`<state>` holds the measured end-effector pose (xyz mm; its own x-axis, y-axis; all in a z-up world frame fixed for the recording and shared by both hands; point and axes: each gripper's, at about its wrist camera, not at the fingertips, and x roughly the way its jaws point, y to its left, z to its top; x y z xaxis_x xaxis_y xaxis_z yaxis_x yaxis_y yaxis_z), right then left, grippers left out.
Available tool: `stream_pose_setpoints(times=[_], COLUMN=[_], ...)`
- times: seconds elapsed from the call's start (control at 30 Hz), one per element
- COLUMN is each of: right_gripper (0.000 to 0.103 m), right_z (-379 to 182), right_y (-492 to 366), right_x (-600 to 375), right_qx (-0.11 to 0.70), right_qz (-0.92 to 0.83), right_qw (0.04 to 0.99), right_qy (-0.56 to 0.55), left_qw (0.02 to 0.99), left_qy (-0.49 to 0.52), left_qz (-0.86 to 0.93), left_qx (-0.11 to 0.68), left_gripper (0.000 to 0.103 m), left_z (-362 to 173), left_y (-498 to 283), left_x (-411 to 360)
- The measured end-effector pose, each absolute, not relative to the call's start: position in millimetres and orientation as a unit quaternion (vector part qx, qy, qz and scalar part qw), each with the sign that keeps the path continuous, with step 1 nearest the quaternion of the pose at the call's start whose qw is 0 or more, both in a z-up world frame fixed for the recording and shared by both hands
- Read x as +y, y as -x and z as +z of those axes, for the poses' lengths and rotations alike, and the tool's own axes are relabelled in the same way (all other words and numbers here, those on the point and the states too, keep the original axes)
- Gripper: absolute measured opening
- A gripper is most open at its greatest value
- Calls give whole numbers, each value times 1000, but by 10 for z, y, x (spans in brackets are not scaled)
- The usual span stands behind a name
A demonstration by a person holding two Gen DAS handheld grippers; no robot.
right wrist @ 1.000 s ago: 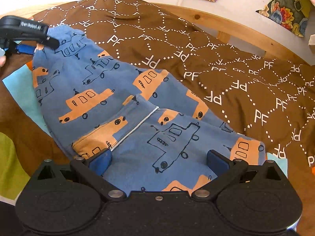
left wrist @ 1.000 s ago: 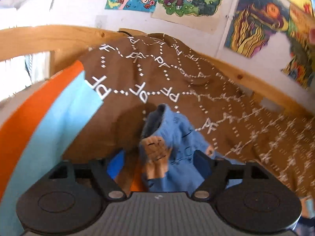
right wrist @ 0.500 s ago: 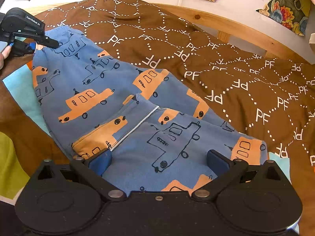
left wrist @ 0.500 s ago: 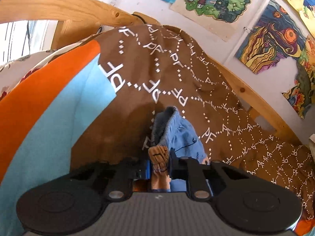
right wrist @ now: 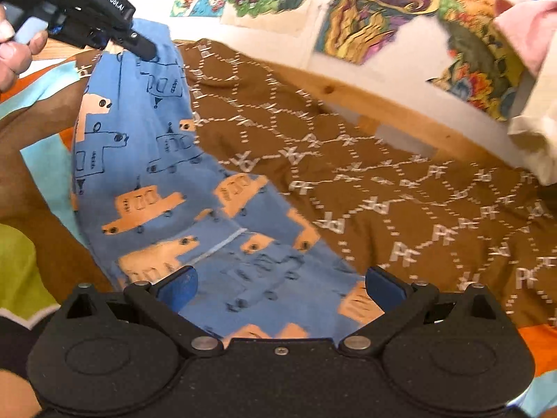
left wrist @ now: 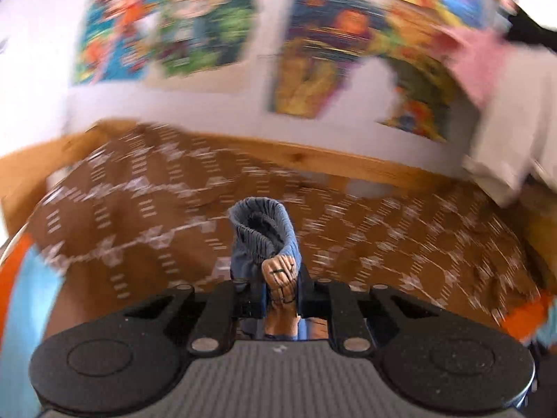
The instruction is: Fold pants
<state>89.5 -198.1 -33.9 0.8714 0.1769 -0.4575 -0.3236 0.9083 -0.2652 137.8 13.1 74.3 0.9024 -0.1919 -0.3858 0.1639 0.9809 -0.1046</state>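
Observation:
Blue pants (right wrist: pixel 156 174) with orange car prints lie on a brown bedspread (right wrist: pixel 400 191). My left gripper (left wrist: pixel 280 289) is shut on the pants' ribbed end (left wrist: pixel 264 233), which stands bunched above the jaws. In the right wrist view the left gripper (right wrist: pixel 139 43) holds that end lifted at the far left. My right gripper (right wrist: pixel 278 287) is open, its blue pads (right wrist: pixel 177 287) on either side of the pants' near part, which lies flat.
A wooden bed rail (right wrist: pixel 383 104) runs along the far side below a wall with colourful posters (right wrist: pixel 383 10). Pink and cream cloth (right wrist: pixel 529 69) hangs at the right. Orange, light blue and green fabric (right wrist: pixel 21 264) lies at the left.
The left gripper closed on the pants' end and has lifted it and swung right; its view is blurred by motion. The right gripper stays open over the near part.

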Motion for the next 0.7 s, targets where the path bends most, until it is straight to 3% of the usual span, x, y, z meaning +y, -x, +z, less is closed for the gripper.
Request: stream_pose_setpoints(times=[0.33, 0.7], right_gripper=[102, 102], right_z=[-361, -498], right_y=[-707, -614], right_x=[-2606, -3009], right_qx=[223, 247], right_qz=[50, 8], right_qw=[955, 951], right_qy=[188, 185], left_qw=[944, 912], left_qy=[-92, -141], left_qz=[-224, -277], left_qx=[224, 267], left_gripper=[17, 21], left_z=[409, -197], left_y=[-1252, -1164], left_x=[-1158, -1626])
